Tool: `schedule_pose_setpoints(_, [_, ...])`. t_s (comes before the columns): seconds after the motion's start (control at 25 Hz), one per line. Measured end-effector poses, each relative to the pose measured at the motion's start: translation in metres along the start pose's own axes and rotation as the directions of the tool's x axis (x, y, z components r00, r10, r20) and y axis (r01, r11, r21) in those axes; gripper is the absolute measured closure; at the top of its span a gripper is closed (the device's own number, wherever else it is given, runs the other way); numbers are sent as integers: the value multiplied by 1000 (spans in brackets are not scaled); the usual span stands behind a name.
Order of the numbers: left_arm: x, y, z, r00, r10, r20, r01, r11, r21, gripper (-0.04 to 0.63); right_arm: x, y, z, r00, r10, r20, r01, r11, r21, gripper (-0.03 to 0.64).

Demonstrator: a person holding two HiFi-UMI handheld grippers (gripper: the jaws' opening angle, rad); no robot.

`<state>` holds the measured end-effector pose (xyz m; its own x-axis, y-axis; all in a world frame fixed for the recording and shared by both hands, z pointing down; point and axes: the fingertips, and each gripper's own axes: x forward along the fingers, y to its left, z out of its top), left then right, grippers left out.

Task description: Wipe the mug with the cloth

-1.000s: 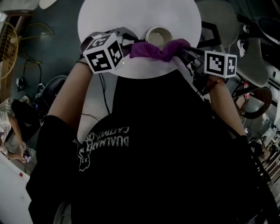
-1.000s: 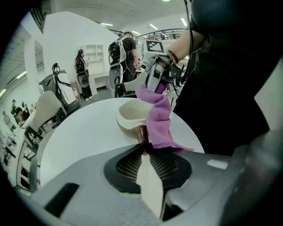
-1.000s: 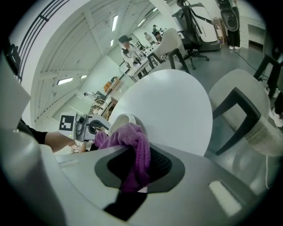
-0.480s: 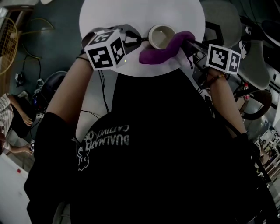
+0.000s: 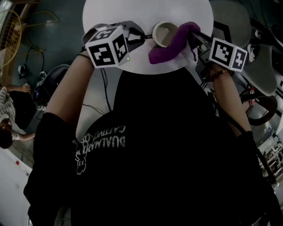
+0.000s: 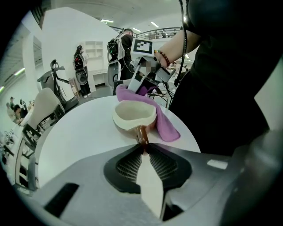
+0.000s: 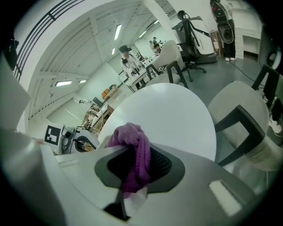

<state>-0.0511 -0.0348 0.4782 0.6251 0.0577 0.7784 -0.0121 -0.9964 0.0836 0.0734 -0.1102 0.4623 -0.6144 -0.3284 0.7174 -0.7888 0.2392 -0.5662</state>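
Gripping mug by handle with left gripper, jaws clamped on it; top centre of head view, standing on table. Pinching cloth in right gripper, jaws tight on it; draped against mug's right side.

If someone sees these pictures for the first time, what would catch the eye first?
The purple cloth stands out most, pinched in the jaws of the right gripper and trailing against the side of the mug. The left gripper holds that cream mug by its brown handle, on a round white table.
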Motion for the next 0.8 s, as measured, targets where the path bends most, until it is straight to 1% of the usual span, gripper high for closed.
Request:
schedule_pose_setpoints(0.12, [5,1,0,1000,9,-20,-9,1000,-13,535,5,-3,4,999,30,-25,-31,998,-53,543])
schedule_pose_setpoints(0.24, [6,-1,0,999,12,-38,-13,999,-29,535,9,1,5,995,65,-81,-74,990,-120,546])
schedule_pose_setpoints(0.36, [7,0,-2,998,24,-52,-27,998,-65,537,17,4,11,983,104,-151,-132,972,-194,546])
schedule_pose_setpoints(0.48, [6,1,-2,998,38,-58,-44,994,-97,535,26,7,17,968,142,-205,-190,952,-238,546])
schedule_pose_setpoints(0.6, [5,2,-1,996,61,-63,-68,991,-118,535,33,13,23,944,193,-268,-267,923,-277,546])
schedule_pose_setpoints(0.72, [5,2,-1,995,71,-66,-79,989,-129,537,37,15,23,907,233,-352,-349,882,-316,546])
schedule_pose_setpoints(0.8, [6,2,0,994,71,-81,-81,988,-131,537,39,15,24,881,245,-405,-397,849,-349,546])
